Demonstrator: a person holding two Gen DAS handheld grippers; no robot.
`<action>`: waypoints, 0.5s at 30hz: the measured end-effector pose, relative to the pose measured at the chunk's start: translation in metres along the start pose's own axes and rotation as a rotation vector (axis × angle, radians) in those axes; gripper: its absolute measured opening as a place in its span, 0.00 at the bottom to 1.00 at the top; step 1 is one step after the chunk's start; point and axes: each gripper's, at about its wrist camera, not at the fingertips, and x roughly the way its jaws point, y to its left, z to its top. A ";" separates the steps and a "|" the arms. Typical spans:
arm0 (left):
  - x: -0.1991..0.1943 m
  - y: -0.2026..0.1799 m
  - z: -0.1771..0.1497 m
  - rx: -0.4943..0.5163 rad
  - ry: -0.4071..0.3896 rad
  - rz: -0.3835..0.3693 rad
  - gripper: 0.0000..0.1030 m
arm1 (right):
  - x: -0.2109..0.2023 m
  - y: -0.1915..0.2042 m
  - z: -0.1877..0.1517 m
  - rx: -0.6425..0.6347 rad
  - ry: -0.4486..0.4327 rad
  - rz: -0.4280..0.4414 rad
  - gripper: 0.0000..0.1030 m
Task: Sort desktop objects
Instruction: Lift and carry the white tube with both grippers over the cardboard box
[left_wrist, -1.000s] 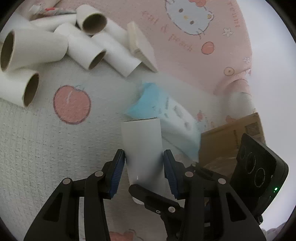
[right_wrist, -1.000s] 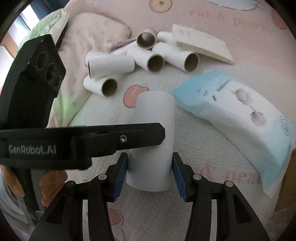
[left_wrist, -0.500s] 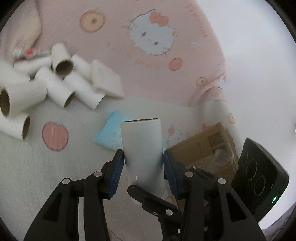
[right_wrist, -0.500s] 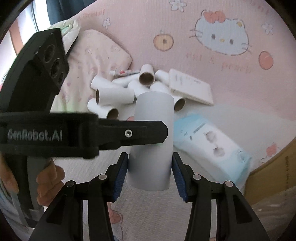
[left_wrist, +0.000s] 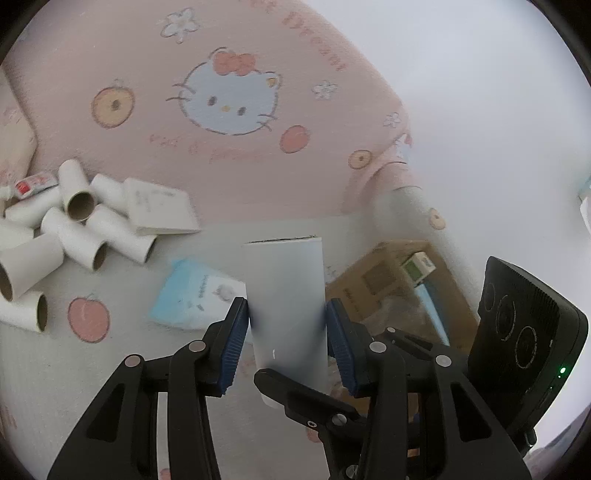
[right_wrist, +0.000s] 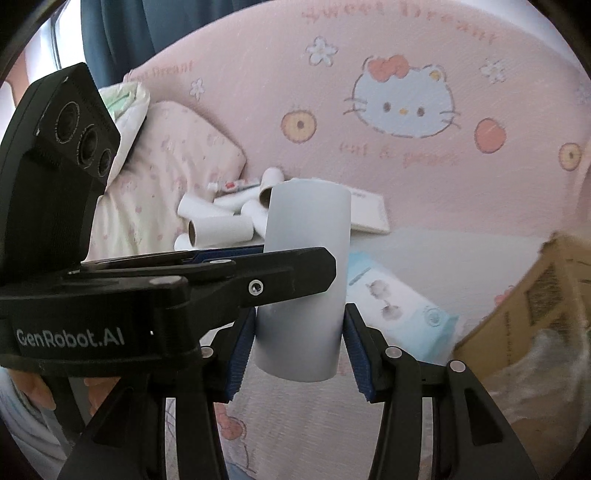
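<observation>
A white paper tube (left_wrist: 284, 288) hangs in the air above the bed, held upright by both grippers at once. In the left wrist view my left gripper (left_wrist: 288, 339) is shut on its lower half, blue pads against both sides. A finger of my right gripper (left_wrist: 306, 402) crosses beneath it. In the right wrist view the same tube (right_wrist: 308, 221) sits between the pads of my right gripper (right_wrist: 299, 347), while my left gripper (right_wrist: 258, 280) reaches across it from the left. A pile of several more white tubes (left_wrist: 70, 236) lies on the bedspread at the left.
A blue tissue pack (left_wrist: 195, 295) lies on the bedspread below the tube. An open cardboard box (left_wrist: 391, 280) stands to the right. A cream booklet (left_wrist: 159, 206) and a small red-and-white paste tube (left_wrist: 33, 182) lie by the pile. A pillow (right_wrist: 173, 166) lies far left.
Both grippers have risen together with the tube between them. The tube pile, tissue pack and box look smaller and farther, and more of the pink blanket shows.
</observation>
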 end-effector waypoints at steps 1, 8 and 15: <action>0.000 -0.003 0.001 0.001 -0.002 -0.006 0.46 | -0.007 -0.002 0.000 0.003 -0.010 -0.006 0.44; -0.003 -0.040 0.010 0.068 -0.022 -0.016 0.46 | -0.039 -0.013 0.003 0.012 -0.065 -0.048 0.44; -0.005 -0.083 0.027 0.160 -0.033 -0.052 0.46 | -0.071 -0.025 0.009 0.015 -0.119 -0.111 0.44</action>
